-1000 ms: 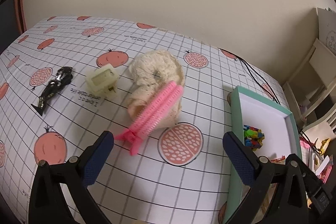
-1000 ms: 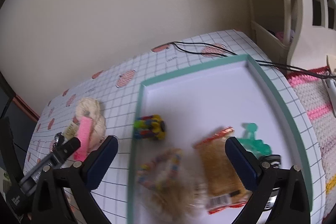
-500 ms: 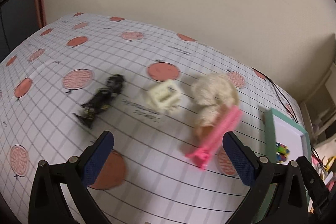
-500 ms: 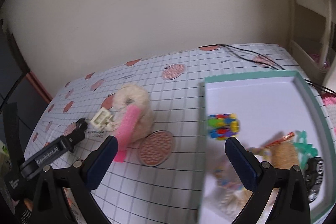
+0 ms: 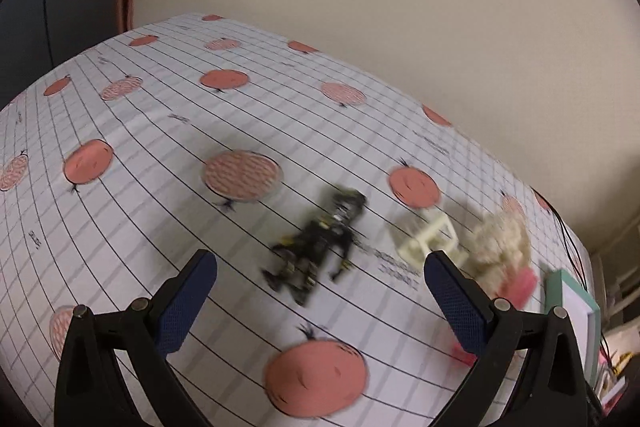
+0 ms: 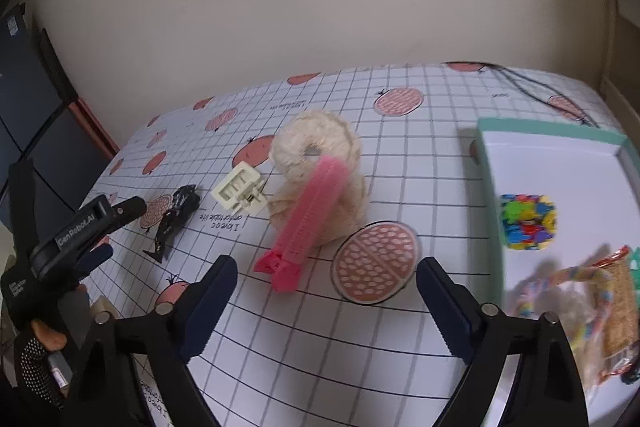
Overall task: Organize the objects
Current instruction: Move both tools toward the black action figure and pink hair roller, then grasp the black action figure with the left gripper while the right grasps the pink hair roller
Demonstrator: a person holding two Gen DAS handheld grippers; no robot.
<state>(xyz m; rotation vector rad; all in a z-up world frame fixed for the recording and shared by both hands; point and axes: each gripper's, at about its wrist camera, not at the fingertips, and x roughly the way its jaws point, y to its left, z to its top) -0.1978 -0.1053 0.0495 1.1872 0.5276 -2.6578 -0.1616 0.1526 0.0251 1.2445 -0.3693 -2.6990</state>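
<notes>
Both jaws empty: left gripper (image 5: 318, 301) open, right gripper (image 6: 326, 293) closing. Centre pink hair clip (image 6: 310, 213) between right pads before squeezing.

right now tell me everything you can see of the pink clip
The pink clip is a long, narrow hair clip that looks like plastic, with rows of small bristly teeth along its body and a darker pink, forked pinch end. It lies slanted: the forked end rests on the tablecloth nearest the camera, and the far end leans up on the cream scrunchie. No gripper touches it. In the left wrist view it is only a blurred pink patch.
</notes>
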